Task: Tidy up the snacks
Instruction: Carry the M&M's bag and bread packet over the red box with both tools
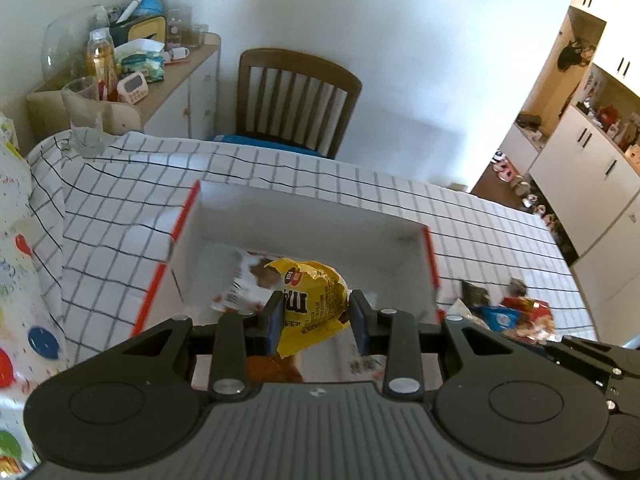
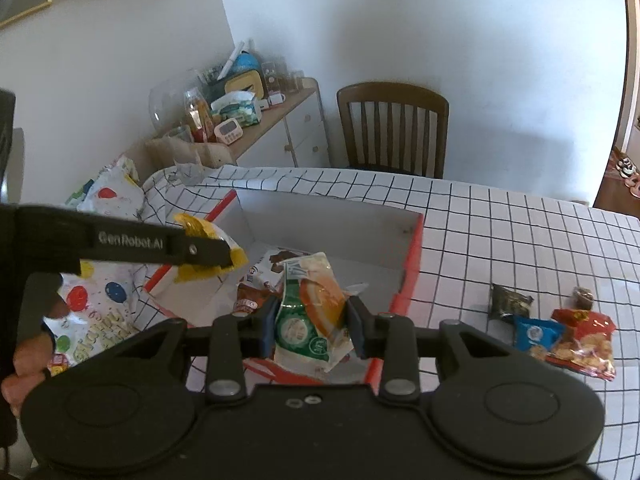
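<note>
A white box with red edges (image 1: 308, 216) (image 2: 414, 248) stands open on the checked tablecloth. My left gripper (image 1: 316, 316) is shut on a yellow M&M's bag (image 1: 316, 300) and holds it above the box; it also shows in the right wrist view (image 2: 208, 256) over the box's left edge. My right gripper (image 2: 312, 320) is shut on a green and orange snack packet (image 2: 312, 312) above the near end of the box. A brown and white chocolate snack pack (image 2: 276, 264) (image 1: 244, 276) lies inside the box.
Loose snacks lie on the table right of the box: a dark packet (image 2: 508, 300), a blue packet (image 2: 534, 332) and a red bag (image 2: 584, 336). A balloon-print gift bag (image 2: 108, 200) stands left. A wooden chair (image 2: 392, 128) and a cluttered sideboard (image 2: 256, 120) are behind.
</note>
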